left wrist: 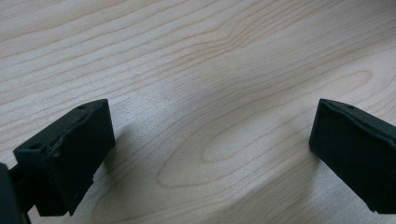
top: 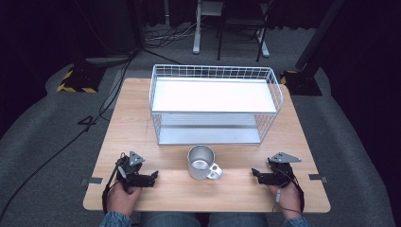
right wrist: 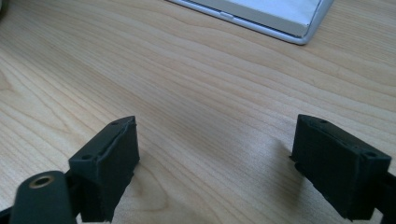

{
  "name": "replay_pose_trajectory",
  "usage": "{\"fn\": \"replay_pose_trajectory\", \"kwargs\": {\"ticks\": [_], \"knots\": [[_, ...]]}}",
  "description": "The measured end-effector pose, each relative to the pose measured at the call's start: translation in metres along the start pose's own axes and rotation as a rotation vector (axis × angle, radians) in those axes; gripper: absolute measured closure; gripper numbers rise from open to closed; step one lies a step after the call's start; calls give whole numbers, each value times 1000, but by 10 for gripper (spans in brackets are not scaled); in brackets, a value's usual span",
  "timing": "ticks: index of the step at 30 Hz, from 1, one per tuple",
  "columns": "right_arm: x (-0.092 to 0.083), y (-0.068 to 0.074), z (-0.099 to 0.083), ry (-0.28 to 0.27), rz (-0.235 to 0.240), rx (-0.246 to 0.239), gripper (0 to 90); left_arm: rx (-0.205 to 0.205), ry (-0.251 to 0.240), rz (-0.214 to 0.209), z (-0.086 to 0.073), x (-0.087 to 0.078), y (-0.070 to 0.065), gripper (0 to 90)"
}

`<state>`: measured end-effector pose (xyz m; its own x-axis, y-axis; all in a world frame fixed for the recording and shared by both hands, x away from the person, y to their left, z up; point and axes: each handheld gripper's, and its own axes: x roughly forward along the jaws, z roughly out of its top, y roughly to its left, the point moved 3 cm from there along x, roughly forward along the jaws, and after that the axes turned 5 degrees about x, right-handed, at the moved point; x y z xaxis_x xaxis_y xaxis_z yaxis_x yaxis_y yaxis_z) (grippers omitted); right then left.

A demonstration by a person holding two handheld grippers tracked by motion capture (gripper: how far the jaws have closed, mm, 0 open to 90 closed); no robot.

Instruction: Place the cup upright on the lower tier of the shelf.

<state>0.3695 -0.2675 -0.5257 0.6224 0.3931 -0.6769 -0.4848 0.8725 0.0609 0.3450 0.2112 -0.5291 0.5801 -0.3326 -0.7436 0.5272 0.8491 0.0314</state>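
Observation:
A silver metal mug (top: 201, 162) stands upright near the table's front middle, its handle (top: 215, 171) pointing toward the front right. Behind it stands a white wire rack (top: 215, 104) with two shelves. My left gripper (top: 154, 177) rests low over the wood to the left of the mug, pointing right, and is open with nothing between its jaws. To the mug's right my right gripper (top: 254, 174) points left, also open and empty. The left gripper view has both black pads (left wrist: 70, 154) wide apart over bare wood. In the right gripper view, the pads (right wrist: 109, 163) are spread as well, with the rack's base corner (right wrist: 299, 28) beyond.
The wooden table (top: 137, 118) is small, and grey carpet surrounds it. Metal brackets (top: 94, 180) stick out at its front left and front right edges. Cables run across the floor at left. A yellow-black striped block (top: 78, 80) and stand legs lie beyond the table.

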Motion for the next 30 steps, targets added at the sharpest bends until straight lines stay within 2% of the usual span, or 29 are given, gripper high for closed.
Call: {"fn": "replay_pose_trajectory", "kwargs": {"ticks": [18, 23, 24, 30], "knots": [[-1, -2, 0, -10, -11, 17, 161, 1, 1, 2, 0, 0, 0, 6], [-9, 0, 3, -68, -13, 7, 161, -3, 1, 1, 0, 0, 0, 6], [-14, 2, 6, -97, -10, 5, 162, -4, -1, 3, 0, 0, 0, 5], [-25, 8, 11, -145, 9, -7, 161, -4, 1, 3, 0, 0, 0, 6]]}}
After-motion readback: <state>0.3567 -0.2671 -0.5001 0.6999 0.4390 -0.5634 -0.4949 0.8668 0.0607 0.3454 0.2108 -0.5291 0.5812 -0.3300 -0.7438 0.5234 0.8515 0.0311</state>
